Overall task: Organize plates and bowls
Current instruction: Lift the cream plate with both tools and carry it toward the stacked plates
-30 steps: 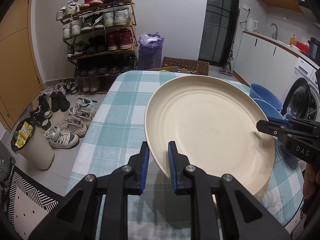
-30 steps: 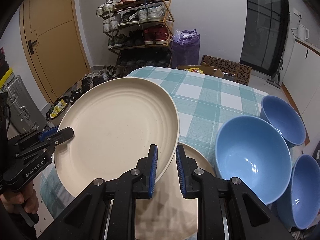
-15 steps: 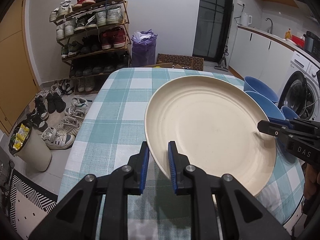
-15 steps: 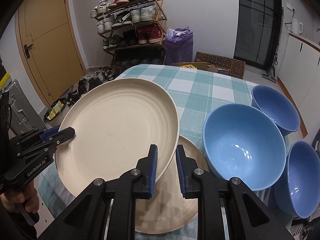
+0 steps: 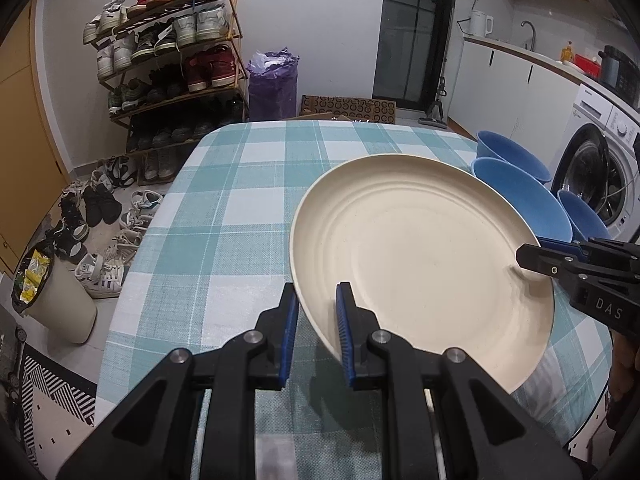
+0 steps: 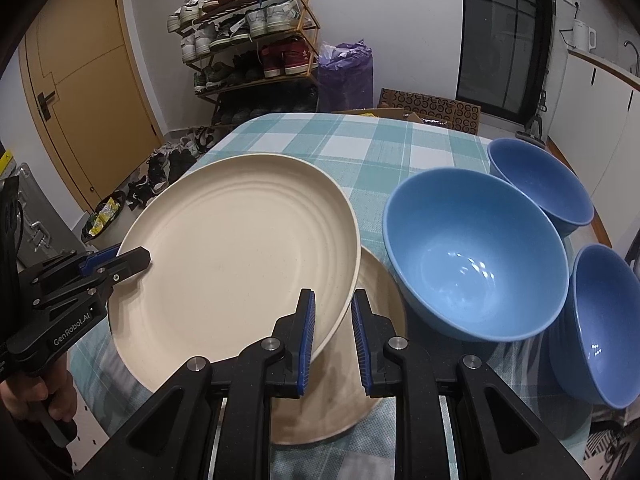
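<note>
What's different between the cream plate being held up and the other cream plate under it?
The held plate is tilted in the air, clamped at opposite rims by the left gripper and right gripper; the lower plate lies flat on the checked tablecloth. The held plate shows fully, while the lower plate is mostly covered. Both are the same cream colour; relative size can't be judged.
</note>
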The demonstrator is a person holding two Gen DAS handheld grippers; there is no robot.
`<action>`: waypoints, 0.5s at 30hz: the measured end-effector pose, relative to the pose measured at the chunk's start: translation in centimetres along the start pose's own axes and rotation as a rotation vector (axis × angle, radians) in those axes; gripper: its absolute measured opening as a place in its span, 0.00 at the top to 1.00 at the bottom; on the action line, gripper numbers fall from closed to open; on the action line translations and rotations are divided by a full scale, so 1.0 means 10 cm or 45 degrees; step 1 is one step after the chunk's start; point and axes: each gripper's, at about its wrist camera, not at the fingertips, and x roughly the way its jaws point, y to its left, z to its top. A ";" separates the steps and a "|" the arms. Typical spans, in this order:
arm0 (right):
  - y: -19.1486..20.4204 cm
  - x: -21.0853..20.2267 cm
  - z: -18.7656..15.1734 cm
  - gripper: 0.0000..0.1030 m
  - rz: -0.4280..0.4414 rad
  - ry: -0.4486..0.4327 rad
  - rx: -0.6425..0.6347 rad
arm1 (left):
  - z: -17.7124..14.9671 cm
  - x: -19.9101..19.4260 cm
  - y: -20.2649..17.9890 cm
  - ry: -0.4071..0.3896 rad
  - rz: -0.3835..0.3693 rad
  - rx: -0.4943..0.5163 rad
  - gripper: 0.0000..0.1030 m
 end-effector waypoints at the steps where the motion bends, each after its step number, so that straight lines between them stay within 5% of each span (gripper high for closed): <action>1: -0.01 0.01 -0.02 0.81 -0.004 0.005 0.004 | -0.01 0.01 -0.02 0.003 0.000 0.005 0.84; 15: -0.13 0.13 -0.22 0.81 -0.023 0.054 0.038 | -0.10 0.19 -0.11 0.055 -0.020 0.025 0.84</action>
